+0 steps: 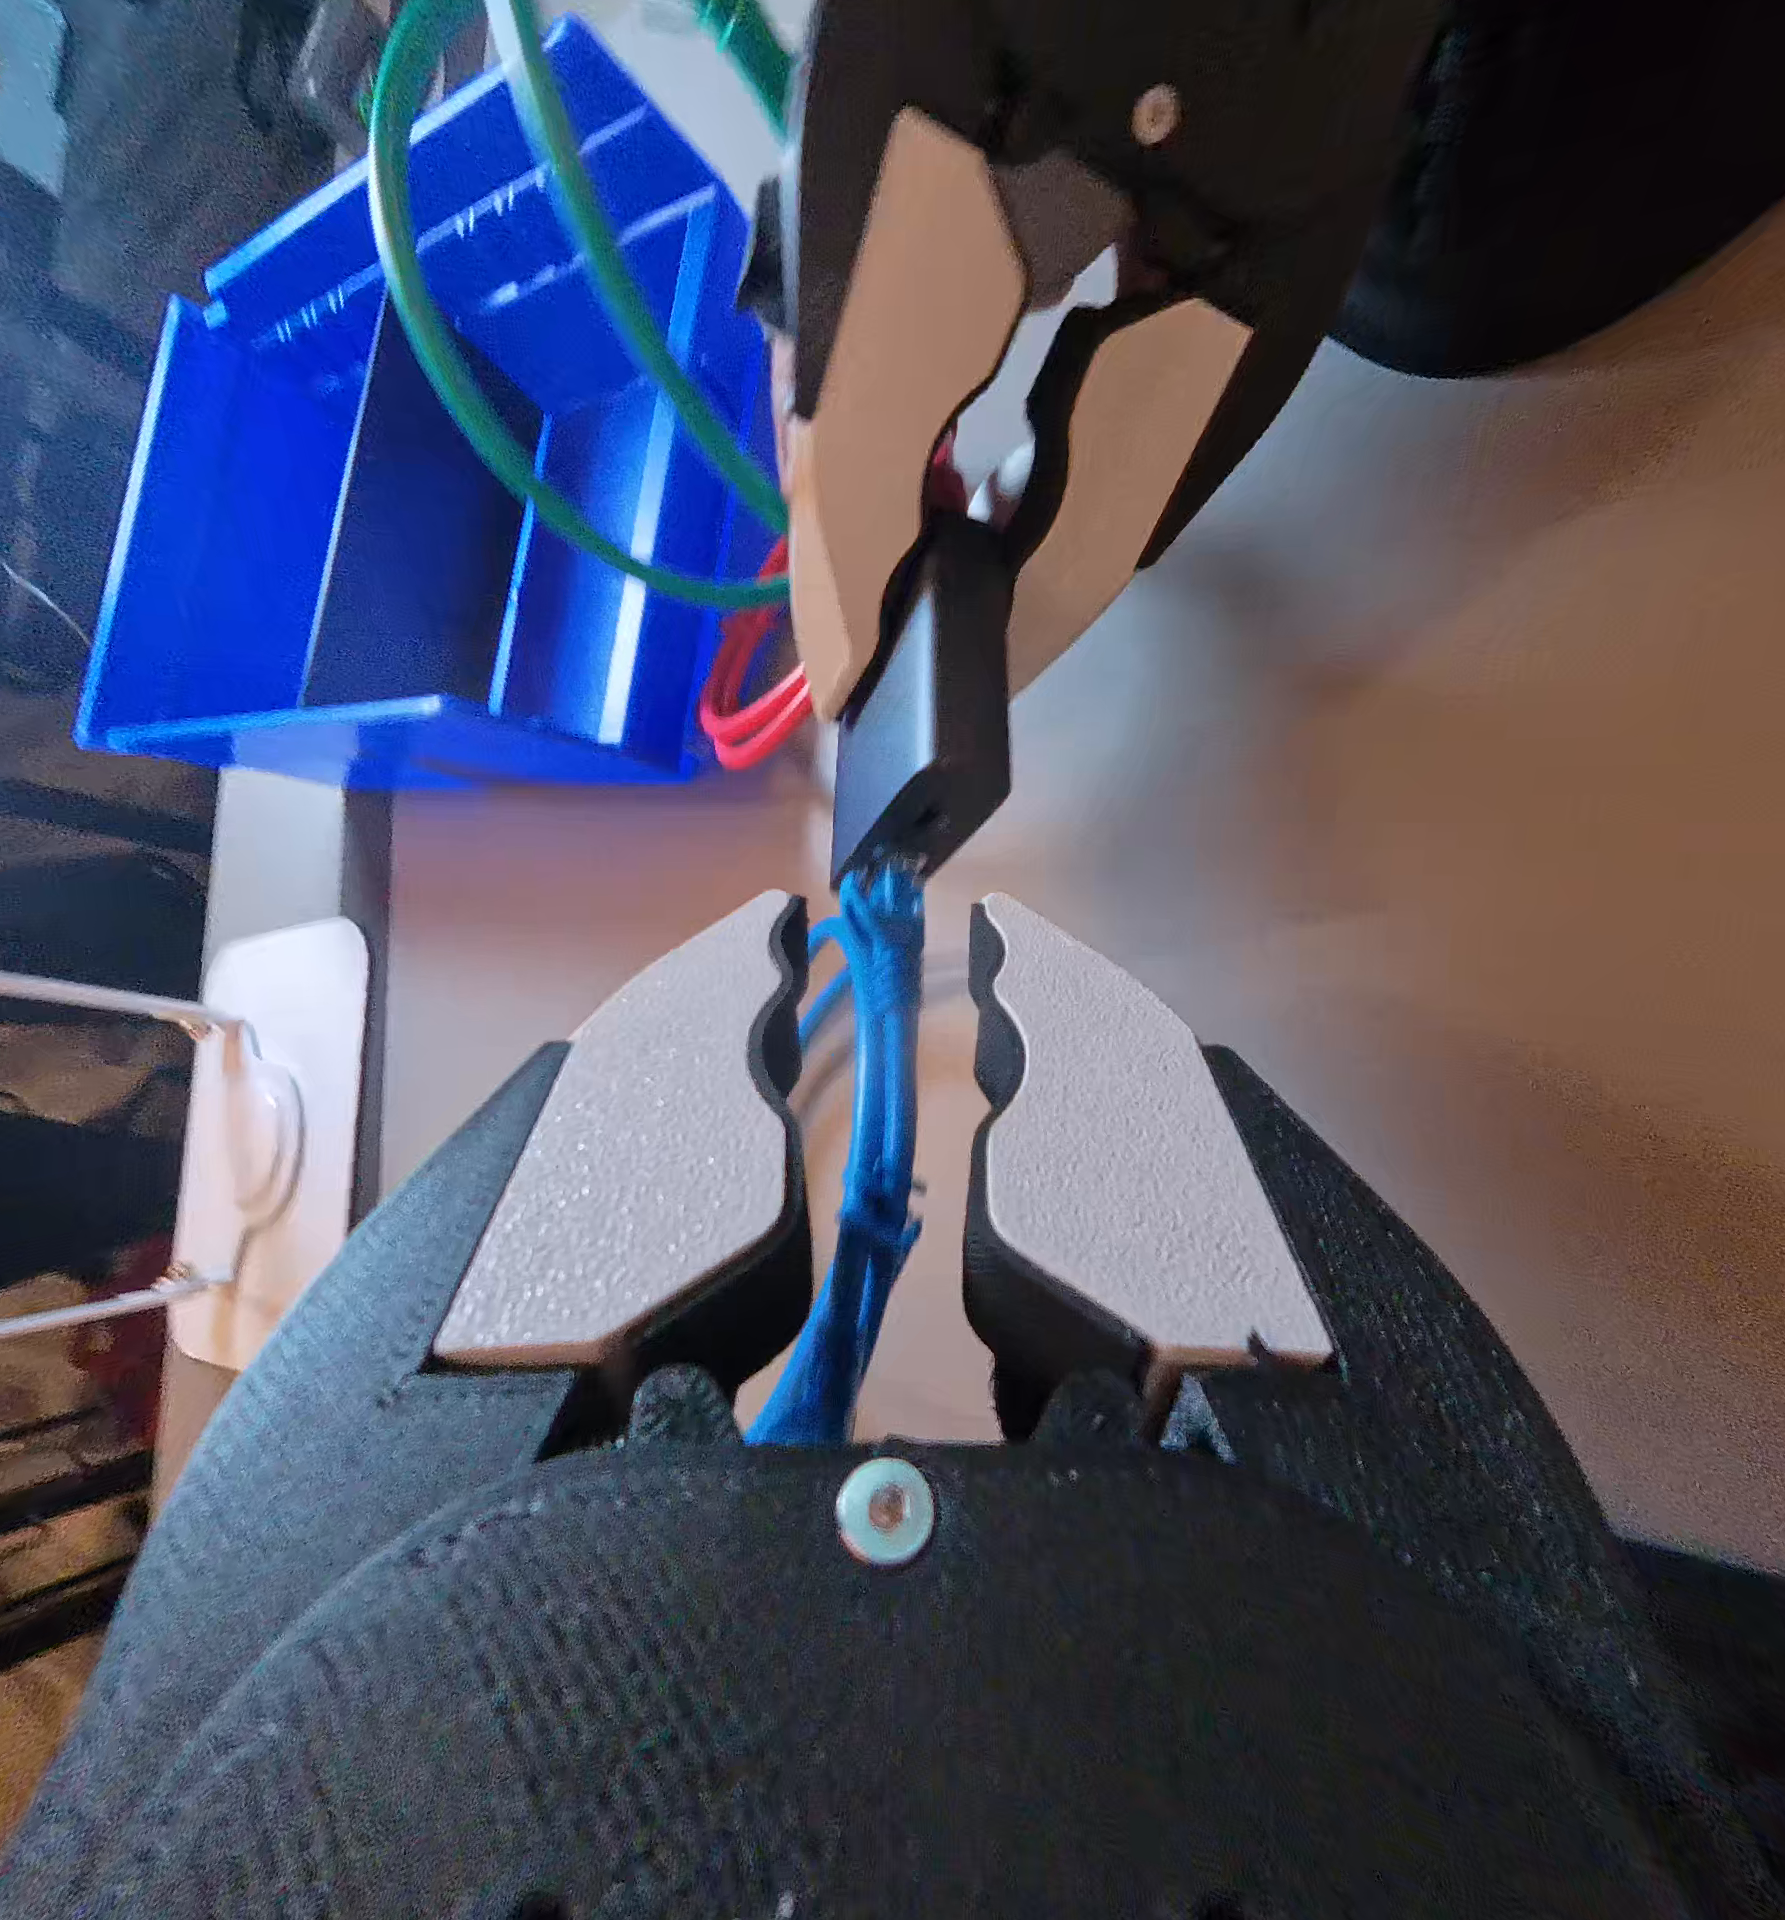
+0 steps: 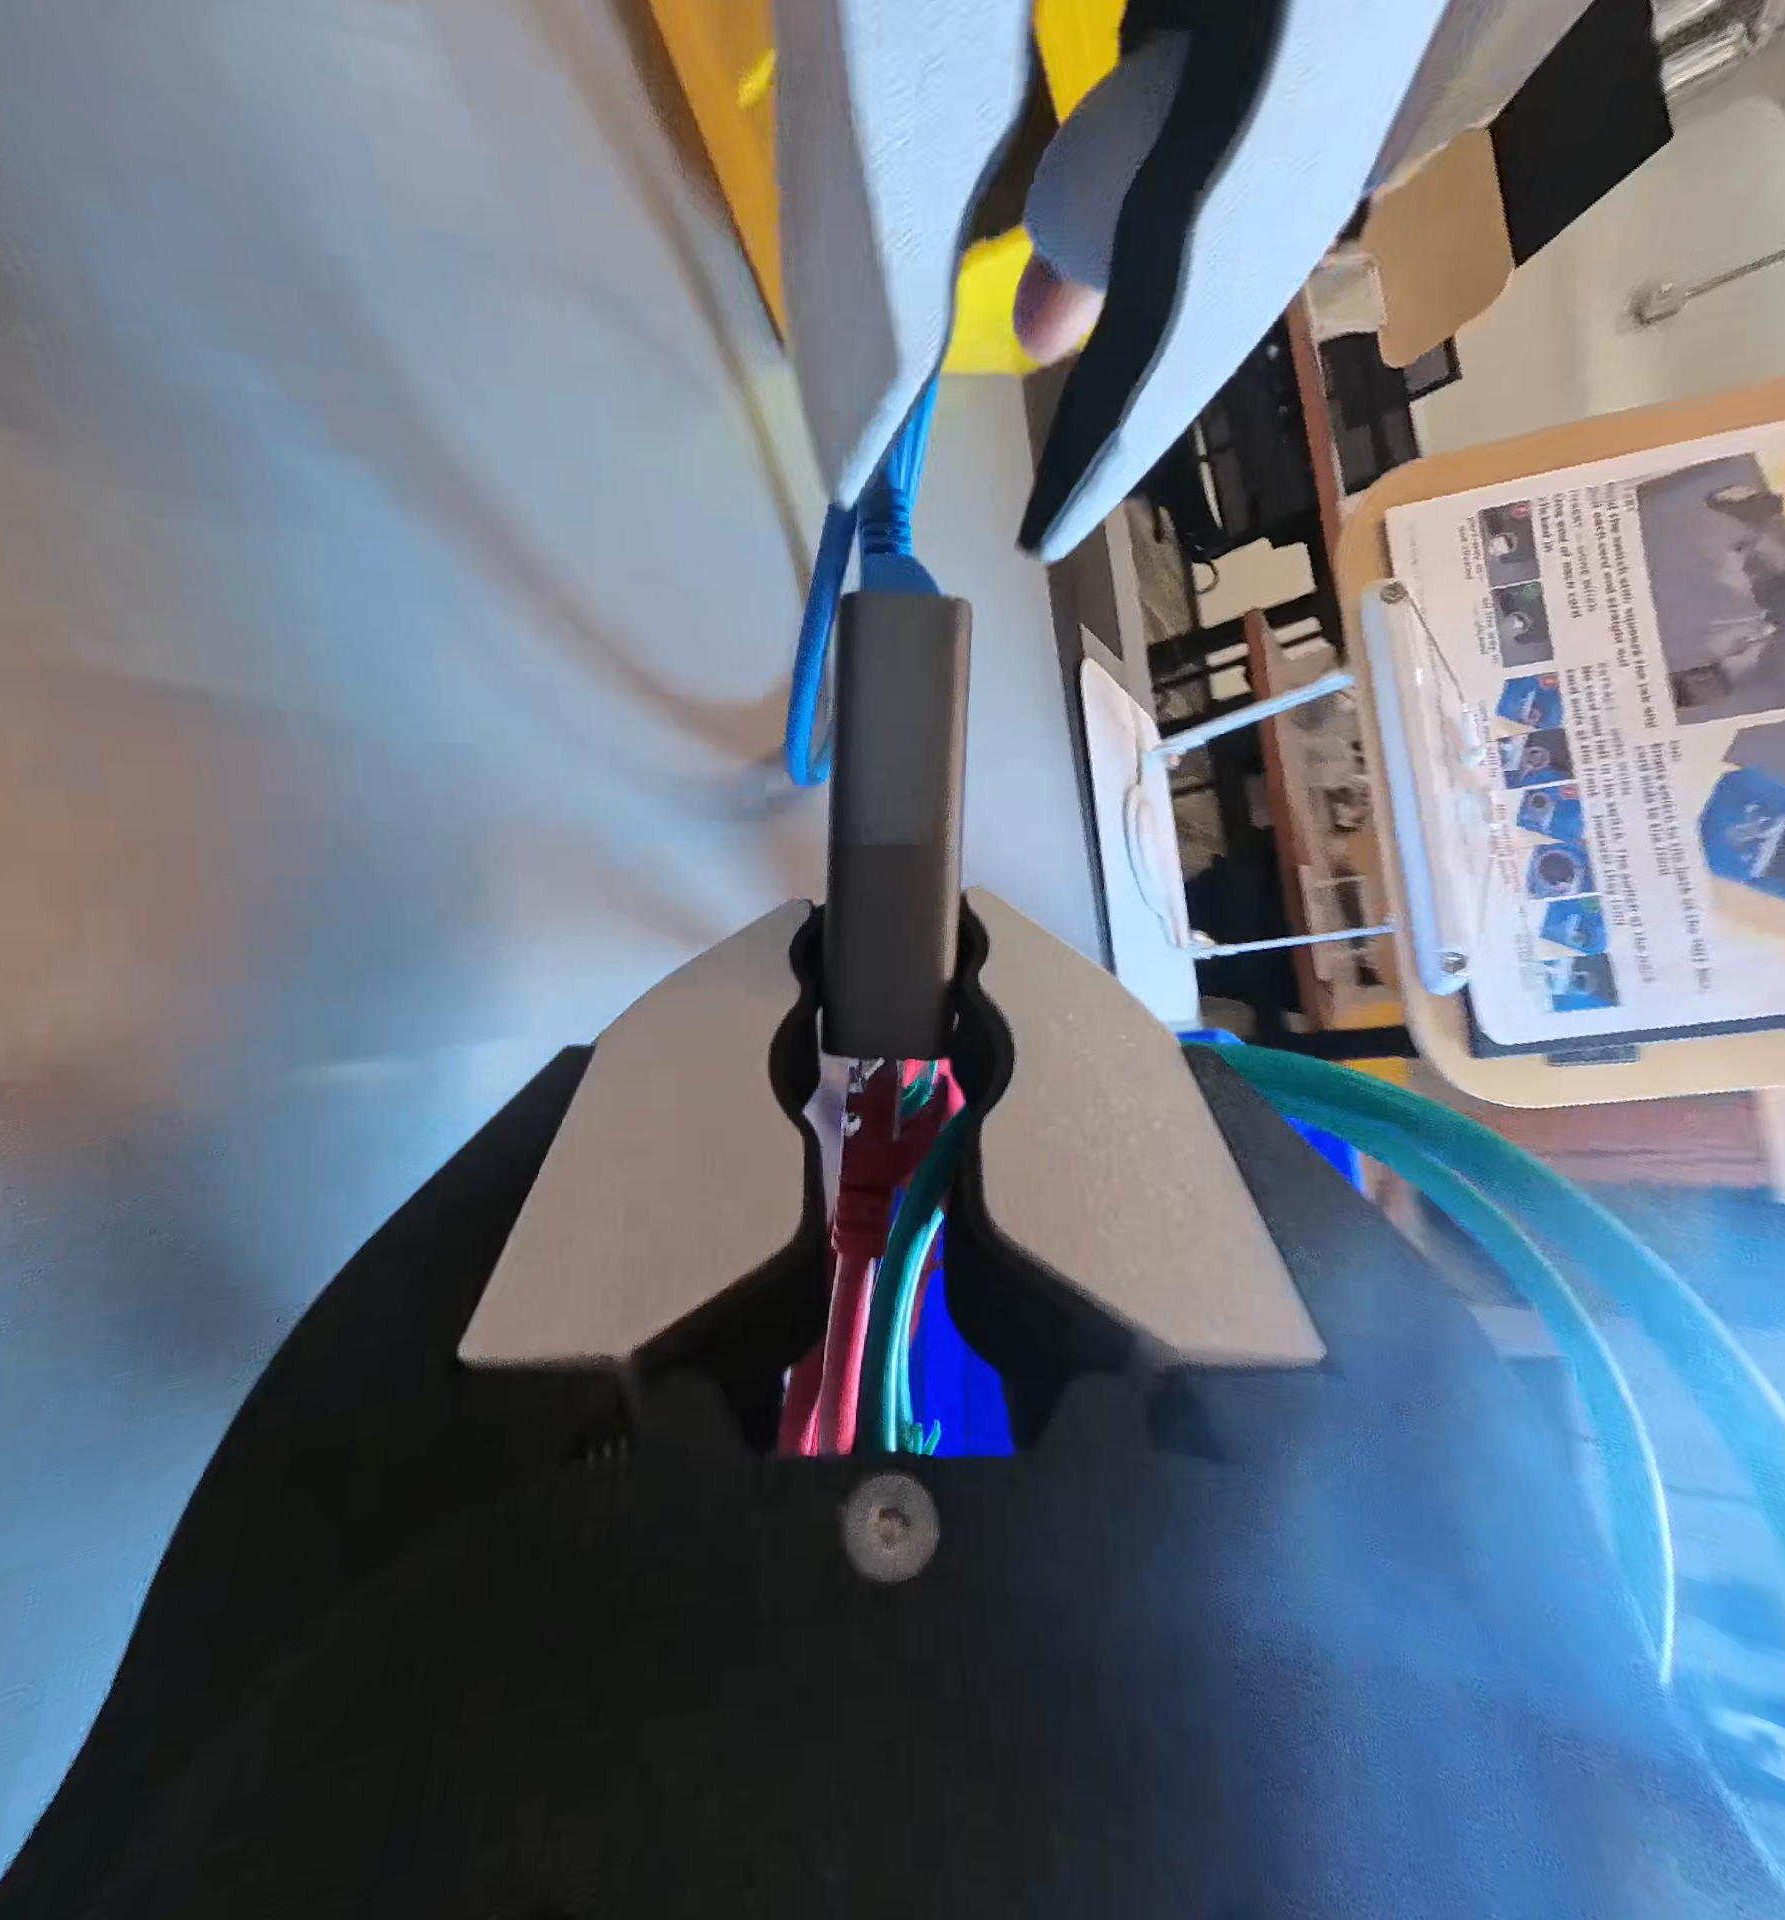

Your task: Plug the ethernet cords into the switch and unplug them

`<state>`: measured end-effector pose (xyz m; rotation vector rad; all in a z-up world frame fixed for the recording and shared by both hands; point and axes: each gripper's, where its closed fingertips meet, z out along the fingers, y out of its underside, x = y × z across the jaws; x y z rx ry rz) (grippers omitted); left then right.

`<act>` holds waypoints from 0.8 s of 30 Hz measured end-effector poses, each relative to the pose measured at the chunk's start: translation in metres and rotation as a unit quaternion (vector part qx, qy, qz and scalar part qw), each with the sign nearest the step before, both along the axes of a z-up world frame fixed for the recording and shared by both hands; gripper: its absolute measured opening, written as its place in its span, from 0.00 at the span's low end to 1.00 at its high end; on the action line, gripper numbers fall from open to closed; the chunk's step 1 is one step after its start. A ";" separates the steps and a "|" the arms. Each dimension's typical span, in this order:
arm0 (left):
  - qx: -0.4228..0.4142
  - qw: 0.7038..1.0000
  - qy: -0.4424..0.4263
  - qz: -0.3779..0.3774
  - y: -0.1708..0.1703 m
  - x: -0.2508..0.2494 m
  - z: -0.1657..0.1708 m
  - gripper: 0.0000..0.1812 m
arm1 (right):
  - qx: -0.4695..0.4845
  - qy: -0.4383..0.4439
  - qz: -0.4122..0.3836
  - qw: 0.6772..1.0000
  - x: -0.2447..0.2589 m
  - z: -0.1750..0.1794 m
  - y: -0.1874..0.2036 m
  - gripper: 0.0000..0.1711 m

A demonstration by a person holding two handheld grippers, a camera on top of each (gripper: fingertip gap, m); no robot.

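Note:
The dark grey switch (image 2: 893, 790) is clamped at its near end in my right gripper (image 2: 893, 914), held above the table. A blue ethernet cord (image 2: 893, 540) is plugged into its far end. A red cord (image 2: 862, 1174) and a green cord (image 2: 919, 1195) enter its near end. My left gripper (image 1: 888, 914) is open, its fingers on either side of the blue cord (image 1: 872, 1049) just behind the plug, not pressing on it. In the left wrist view the right gripper (image 1: 945, 665) holds the switch (image 1: 919, 717) from above.
A blue divided bin (image 1: 348, 540) stands at the table's far left edge, with a green cord loop (image 1: 431, 343) and red cord (image 1: 753, 717) beside it. A clipboard with a printed sheet (image 2: 1594, 727) stands on a wire stand (image 1: 275, 1091). The wooden table (image 1: 1387, 935) lies below.

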<state>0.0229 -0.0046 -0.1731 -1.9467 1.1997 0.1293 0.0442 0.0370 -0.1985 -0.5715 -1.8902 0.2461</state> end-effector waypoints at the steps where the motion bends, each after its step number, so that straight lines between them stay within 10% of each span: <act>1: 0.012 1.000 0.014 -0.008 0.000 0.006 0.000 0.16 | -0.023 0.000 0.007 1.000 0.000 0.002 -0.005 0.13; 24: -0.018 0.989 0.139 0.040 0.017 0.010 0.008 0.11 | -0.038 -0.078 0.019 0.996 -0.002 0.047 -0.038 0.18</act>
